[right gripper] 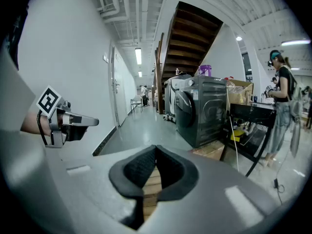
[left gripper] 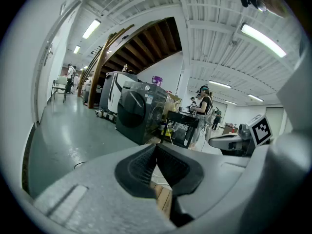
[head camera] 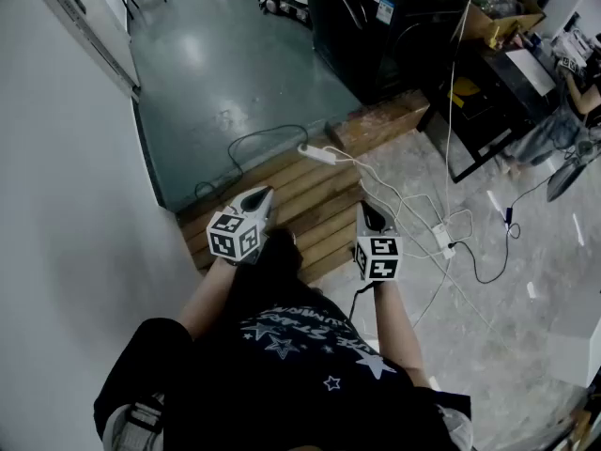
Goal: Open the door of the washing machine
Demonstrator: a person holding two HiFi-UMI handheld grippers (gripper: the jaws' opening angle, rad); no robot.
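The dark washing machine (head camera: 390, 22) stands several steps ahead at the far end of a wooden pallet, its round door (left gripper: 130, 109) closed. It also shows in the right gripper view, where the washing machine (right gripper: 207, 110) faces left. My left gripper (head camera: 260, 195) and right gripper (head camera: 368, 209) are held side by side in front of the person's body, over the near part of the pallet and far from the machine. The left gripper (left gripper: 156, 147) has its pads meeting with nothing between them. Likewise the right gripper (right gripper: 155, 149) is shut and empty.
A wooden pallet (head camera: 305, 191) lies below the grippers, with a white power strip (head camera: 316, 153) and loose cables (head camera: 427, 224) across it and the floor. A black table (head camera: 493, 92) with clutter stands right of the machine, with a person (right gripper: 282, 99) beside it. A white wall (head camera: 56, 186) runs along the left.
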